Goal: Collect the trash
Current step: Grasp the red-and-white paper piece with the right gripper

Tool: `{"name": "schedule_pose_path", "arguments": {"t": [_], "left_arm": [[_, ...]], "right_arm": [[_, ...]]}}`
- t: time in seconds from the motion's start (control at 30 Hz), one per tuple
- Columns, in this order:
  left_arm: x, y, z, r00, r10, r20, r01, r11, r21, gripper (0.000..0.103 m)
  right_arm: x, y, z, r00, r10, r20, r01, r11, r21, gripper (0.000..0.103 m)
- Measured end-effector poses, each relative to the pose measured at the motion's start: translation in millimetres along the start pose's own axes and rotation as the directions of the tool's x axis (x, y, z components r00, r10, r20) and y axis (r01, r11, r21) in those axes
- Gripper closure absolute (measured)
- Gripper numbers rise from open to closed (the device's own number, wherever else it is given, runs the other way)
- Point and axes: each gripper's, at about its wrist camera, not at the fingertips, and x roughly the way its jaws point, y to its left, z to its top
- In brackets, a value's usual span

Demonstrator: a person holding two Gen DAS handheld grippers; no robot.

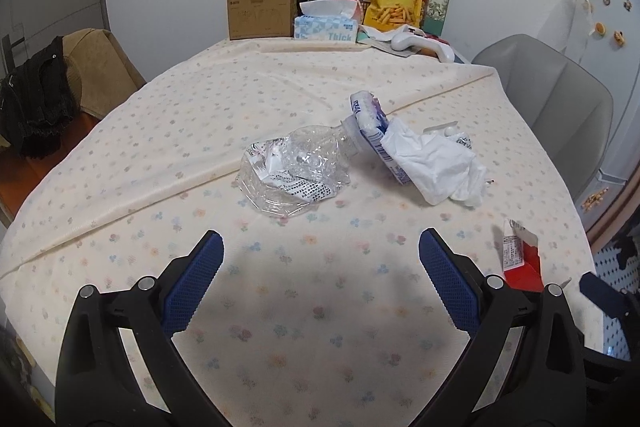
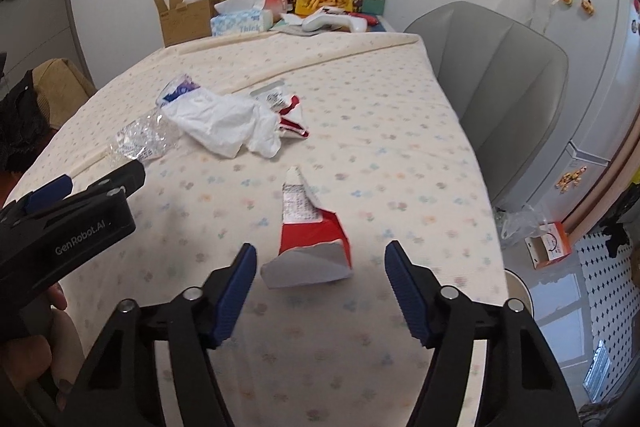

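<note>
The left hand-held gripper (image 1: pixel 320 267) stood wide open and empty short of the crushed plastic bottle (image 1: pixel 294 171) on the desk (image 1: pixel 160 131), while the right hand-held gripper (image 2: pixel 320 281), partly open, straddled the torn red carton (image 2: pixel 310 247) untouched and needed lowering squarely before closing.

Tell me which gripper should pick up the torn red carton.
Right. The right gripper already points at the torn red carton, jaws open on either side of its near end. The left gripper faces the crushed clear bottle, with the carton off to its side.
</note>
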Motion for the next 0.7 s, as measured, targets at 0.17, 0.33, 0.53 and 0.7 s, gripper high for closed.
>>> {"name": "schedule_pose_path", "arguments": {"t": [0.17,0.33,0.53,0.7], "left_arm": [[4.0,-8.6,4.6,1.0,-0.028,0.0,0.028,1.0,0.009,0.006],[8.2,-21.9,13.0,0.998,-0.065,0.003,0.065,0.998,0.016,0.014],[18.0,-37.6,24.0,0.994,-0.113,-0.007,0.113,0.994,0.008,0.03],[31.4,-54.3,29.6,0.993,-0.113,-0.036,0.115,0.993,0.033,0.031]], "right_arm": [[7.5,-4.9,0.4,0.999,0.037,-0.034,-0.036,0.999,0.011,0.086],[3.2,-22.6,8.4,1.0,0.013,-0.021,-0.012,0.999,0.038,0.094],[-0.7,-44.6,13.5,1.0,0.001,-0.005,-0.001,0.996,0.087,0.1],[-7.6,-60.3,20.0,0.999,-0.028,0.025,0.025,0.993,0.117,0.1]]}}
